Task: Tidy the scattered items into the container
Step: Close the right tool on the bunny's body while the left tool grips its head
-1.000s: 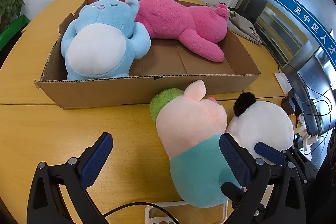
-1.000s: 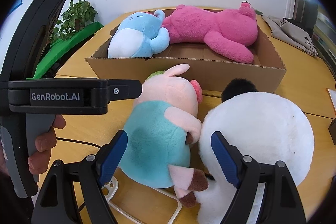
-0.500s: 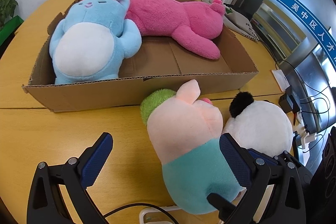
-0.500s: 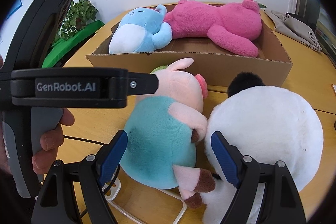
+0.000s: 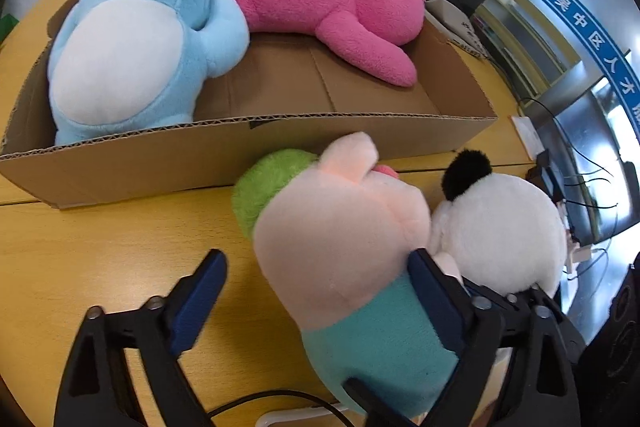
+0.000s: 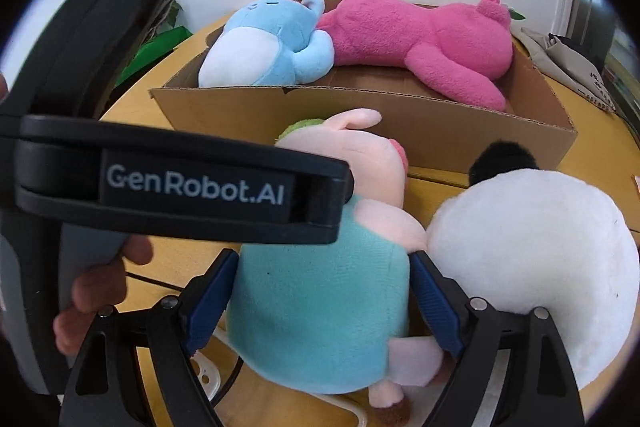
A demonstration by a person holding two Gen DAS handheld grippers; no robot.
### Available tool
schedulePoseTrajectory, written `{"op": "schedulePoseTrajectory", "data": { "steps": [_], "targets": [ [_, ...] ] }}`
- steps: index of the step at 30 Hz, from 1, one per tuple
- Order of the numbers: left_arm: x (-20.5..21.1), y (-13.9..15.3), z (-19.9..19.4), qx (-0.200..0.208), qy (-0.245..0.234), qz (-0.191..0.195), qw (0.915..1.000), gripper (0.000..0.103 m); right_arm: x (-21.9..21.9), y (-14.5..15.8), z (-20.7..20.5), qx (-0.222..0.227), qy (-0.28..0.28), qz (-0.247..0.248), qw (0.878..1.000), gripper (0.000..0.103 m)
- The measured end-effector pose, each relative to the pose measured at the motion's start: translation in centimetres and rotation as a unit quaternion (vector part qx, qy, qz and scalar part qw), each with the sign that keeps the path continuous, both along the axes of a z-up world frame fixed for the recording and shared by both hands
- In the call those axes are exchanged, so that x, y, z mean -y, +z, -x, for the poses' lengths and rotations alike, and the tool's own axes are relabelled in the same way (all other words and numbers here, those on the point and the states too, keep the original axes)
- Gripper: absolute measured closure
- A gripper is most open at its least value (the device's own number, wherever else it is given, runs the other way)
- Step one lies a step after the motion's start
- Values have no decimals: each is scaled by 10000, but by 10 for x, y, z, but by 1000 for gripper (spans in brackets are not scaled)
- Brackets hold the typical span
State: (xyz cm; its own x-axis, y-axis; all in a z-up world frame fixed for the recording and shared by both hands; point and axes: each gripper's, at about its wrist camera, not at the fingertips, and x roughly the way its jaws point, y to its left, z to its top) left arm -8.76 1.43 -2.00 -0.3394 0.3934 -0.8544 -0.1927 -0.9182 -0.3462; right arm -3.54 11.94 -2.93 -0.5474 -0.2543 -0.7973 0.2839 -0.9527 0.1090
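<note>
A pink pig plush in a teal shirt (image 5: 344,243) (image 6: 320,299) lies on the wooden table in front of the cardboard box (image 5: 240,147) (image 6: 420,119). A white panda plush (image 5: 500,227) (image 6: 540,247) lies right of it. A blue plush (image 5: 132,39) (image 6: 264,43) and a magenta plush (image 5: 328,3) (image 6: 432,39) lie inside the box. My left gripper (image 5: 316,303) is open, its right finger between pig and panda. My right gripper (image 6: 324,303) is open, its fingers on either side of the pig's teal body.
The left gripper's black body (image 6: 180,187) and the hand holding it fill the left of the right wrist view. A white plastic frame (image 6: 208,379) and a black cable lie on the table under the pig. Cables and a monitor (image 5: 580,179) stand at the right edge.
Both grippers have moved forward toward the pig plush. The pig now sits between the right gripper's fingers. The left gripper's right finger has slid between pig and panda.
</note>
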Motion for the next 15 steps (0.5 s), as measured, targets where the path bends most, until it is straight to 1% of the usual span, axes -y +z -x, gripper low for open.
{"op": "schedulePoseTrajectory", "data": {
  "steps": [1,2,4,6,7,8,9,10,11,13,15],
  "targets": [
    [0,2,-1,-11,-68,-37,10000,26,0,0,-1,0,-3,23,10000,17],
    [-1,4,-2,-35,-121,-32,9999,29,-1,1,-2,0,-6,46,10000,18],
    [-2,7,-4,-107,-180,52,9998,29,-2,3,-7,-2,16,105,9999,21],
    [1,9,-5,-151,-202,82,9996,27,0,6,-14,-1,97,194,9998,22],
    [4,8,-5,-152,-188,82,9997,24,2,8,-17,-1,158,242,9996,22],
    [7,8,-5,-152,-175,81,9997,18,4,9,-21,0,219,289,9993,22],
    [11,6,-4,-144,-129,92,9998,15,7,9,-21,3,272,328,9991,22],
    [16,4,-3,-114,-54,90,9999,9,9,9,-20,6,325,368,9988,22],
    [19,0,-1,-62,-2,49,10000,6,12,9,-20,9,377,407,9985,22],
    [21,-5,3,37,-2,-95,9999,6,9,4,-12,90,231,538,9982,21],
    [18,-8,5,48,-76,-153,9998,6,4,0,-4,180,78,677,9975,20]
  ]
}}
